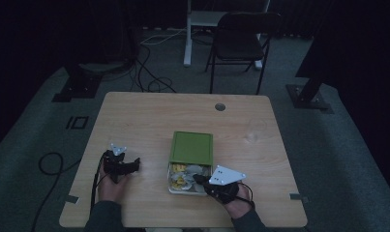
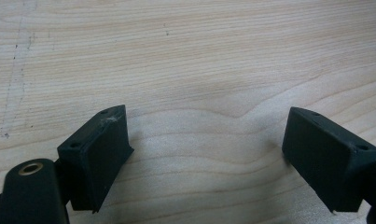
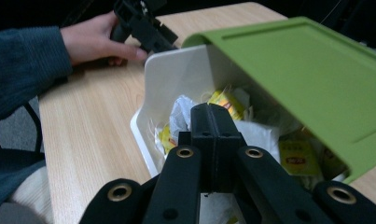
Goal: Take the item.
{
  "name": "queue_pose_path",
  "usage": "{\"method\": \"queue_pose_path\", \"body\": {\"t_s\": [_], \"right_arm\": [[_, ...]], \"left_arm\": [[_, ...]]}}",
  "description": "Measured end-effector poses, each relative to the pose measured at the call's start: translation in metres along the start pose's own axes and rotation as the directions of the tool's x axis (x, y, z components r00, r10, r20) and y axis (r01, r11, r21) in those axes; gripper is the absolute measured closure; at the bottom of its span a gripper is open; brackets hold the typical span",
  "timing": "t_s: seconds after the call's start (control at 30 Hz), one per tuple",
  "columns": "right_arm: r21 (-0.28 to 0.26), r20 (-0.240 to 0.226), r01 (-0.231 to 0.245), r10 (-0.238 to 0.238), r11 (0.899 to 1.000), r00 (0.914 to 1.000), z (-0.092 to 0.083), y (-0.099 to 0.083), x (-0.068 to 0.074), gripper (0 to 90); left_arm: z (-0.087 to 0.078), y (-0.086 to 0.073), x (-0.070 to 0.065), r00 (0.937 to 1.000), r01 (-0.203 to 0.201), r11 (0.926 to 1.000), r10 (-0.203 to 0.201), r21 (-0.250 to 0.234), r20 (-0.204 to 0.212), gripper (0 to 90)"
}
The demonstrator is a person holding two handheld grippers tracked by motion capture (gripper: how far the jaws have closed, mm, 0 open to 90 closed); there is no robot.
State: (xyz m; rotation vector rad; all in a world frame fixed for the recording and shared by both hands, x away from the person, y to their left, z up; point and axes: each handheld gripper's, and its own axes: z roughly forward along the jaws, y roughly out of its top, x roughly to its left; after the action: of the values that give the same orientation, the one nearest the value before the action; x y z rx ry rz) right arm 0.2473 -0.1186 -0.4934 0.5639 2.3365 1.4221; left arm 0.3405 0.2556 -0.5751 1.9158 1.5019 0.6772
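High view sets out a pale wooden surface (image 1: 134, 121) in a dim room, with a black folding chair (image 1: 241, 41) on the floor beyond its far edge. Near the middle, toward the near side, stands a white box (image 1: 175, 188) whose green lid (image 1: 191, 147) covers the far part and leaves the near end uncovered. Inside lie yellow tea bag packets (image 3: 295, 156) and pale wrappers (image 3: 183, 112), heaped loosely.

Right gripper (image 3: 215, 122) reaches into the uncovered near end of the box with its jaws clenched together. In the right gripper view they seem to be pressed against each other over the packets; whether a thin edge of wrapper is pinched between them I cannot tell, because the jaws themselves hide the spot. Left gripper (image 2: 206, 140) rests on the bare surface well to the left of the box, its jaws released and wide, nothing between them.

My reading is that the step in hand is picking a packet out of the box. The next move would call for lifting straight out through the gap without catching the lid's edge, and checking that something actually comes up.

Much of the contents is covered by the lid, the print on the packets is too blurred to read, and the dim light leaves the right gripper's tips hard to make out from above.
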Motion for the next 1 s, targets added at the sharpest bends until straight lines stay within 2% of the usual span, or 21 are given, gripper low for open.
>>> {"method": "queue_pose_path", "body": {"t_s": [0.47, 1.0], "right_arm": [[-0.055, 0.016, 0.014, -0.013, 0.998, 0.9998, -0.017, 0.017, -0.005, 90.0], [-0.086, 0.036, 0.002, 0.001, 0.996, 0.9993, -0.031, 0.022, -0.014, 90.0]], "left_arm": [[0.000, 0.000, 0.000, 1.0000, -0.002, 1.0000, 0.002, 0.001, 0.000, 15.6], [0.000, 0.000, 0.000, 1.0000, -0.002, 1.0000, 0.002, 0.002, 0.000, 15.6]]}}
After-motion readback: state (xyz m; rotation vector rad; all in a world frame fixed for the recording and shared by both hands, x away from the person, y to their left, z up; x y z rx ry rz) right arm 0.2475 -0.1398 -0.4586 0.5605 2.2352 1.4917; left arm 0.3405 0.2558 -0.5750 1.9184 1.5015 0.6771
